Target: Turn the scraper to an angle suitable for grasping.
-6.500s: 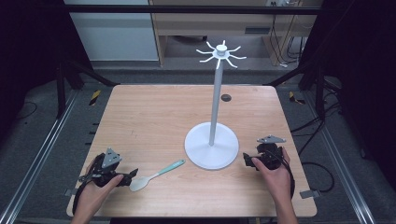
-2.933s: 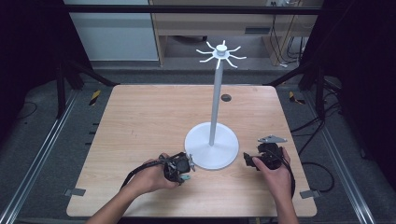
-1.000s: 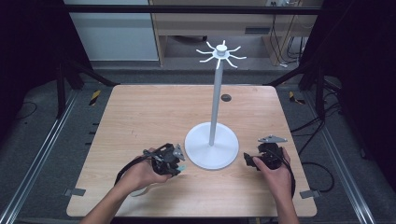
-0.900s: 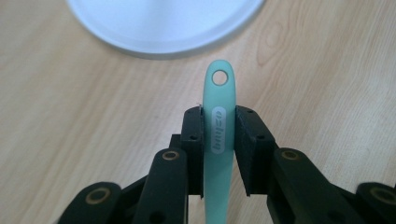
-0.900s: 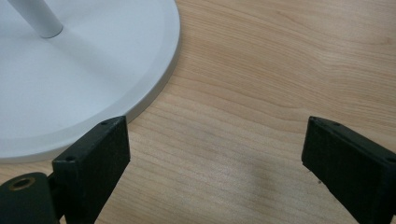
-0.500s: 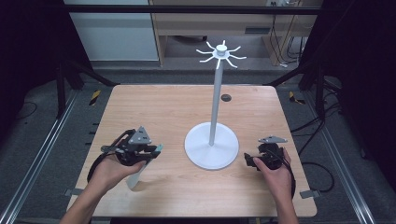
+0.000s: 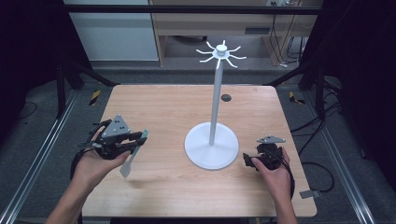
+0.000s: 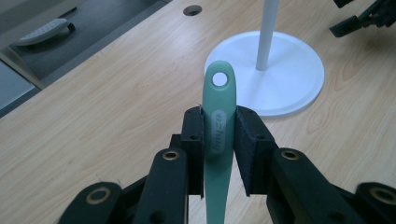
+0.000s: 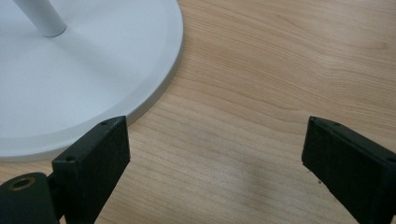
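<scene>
Your left claw [image 8: 218,140] clamps the mint-green spatula [image 7: 133,154] by its handle, the hanging hole at the handle's end poking out past the pads. The pale blade hangs down toward you, lifted off the counter [image 7: 173,107]. The white hook stand [image 7: 211,148] stands upright mid-counter, its hooks bare, well right of the spatula.
</scene>
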Tool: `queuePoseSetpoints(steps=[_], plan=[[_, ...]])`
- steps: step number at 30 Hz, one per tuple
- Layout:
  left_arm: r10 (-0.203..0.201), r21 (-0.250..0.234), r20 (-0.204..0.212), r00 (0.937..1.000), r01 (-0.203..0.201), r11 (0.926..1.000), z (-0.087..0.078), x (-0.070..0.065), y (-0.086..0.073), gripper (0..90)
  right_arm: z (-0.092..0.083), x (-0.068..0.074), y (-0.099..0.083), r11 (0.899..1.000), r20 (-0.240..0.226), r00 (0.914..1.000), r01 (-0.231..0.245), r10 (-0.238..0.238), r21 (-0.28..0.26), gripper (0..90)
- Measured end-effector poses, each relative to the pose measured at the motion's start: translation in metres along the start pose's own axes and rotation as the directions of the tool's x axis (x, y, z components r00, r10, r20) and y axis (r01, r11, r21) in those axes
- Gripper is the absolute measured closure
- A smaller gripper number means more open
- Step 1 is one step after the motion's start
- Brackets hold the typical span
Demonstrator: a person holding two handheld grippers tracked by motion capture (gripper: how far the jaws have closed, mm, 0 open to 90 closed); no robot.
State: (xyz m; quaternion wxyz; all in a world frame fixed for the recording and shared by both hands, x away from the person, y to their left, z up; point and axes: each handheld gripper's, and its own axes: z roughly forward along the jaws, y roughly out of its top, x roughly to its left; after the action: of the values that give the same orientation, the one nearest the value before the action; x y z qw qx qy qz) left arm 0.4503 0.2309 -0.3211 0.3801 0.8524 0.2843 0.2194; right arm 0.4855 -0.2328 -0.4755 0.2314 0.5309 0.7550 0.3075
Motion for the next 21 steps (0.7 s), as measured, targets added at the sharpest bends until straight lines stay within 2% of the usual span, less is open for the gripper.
queuePoseSetpoints(steps=[5, 12, 21], plan=[[-0.011, -0.037, -0.012, 0.9999, 0.011, 0.9993, 0.002, 0.002, 0.013, 74.5, 0.002, -0.004, 0.0, 1.0, -0.003, 1.0, -0.004, 0.004, 0.001, 8.2], [-0.007, -0.101, -0.025, 0.9997, 0.005, 0.9949, 0.005, -0.005, 0.036, 74.5, 0.001, -0.001, 0.001, 1.0, -0.005, 1.0, 0.001, -0.001, 0.001, 8.2], [0.0, -0.146, -0.01, 1.0, -0.001, 0.9893, 0.008, -0.013, 0.058, 74.5, 0.002, -0.001, 0.001, 1.0, -0.005, 1.0, 0.004, -0.004, -0.001, 8.2]])
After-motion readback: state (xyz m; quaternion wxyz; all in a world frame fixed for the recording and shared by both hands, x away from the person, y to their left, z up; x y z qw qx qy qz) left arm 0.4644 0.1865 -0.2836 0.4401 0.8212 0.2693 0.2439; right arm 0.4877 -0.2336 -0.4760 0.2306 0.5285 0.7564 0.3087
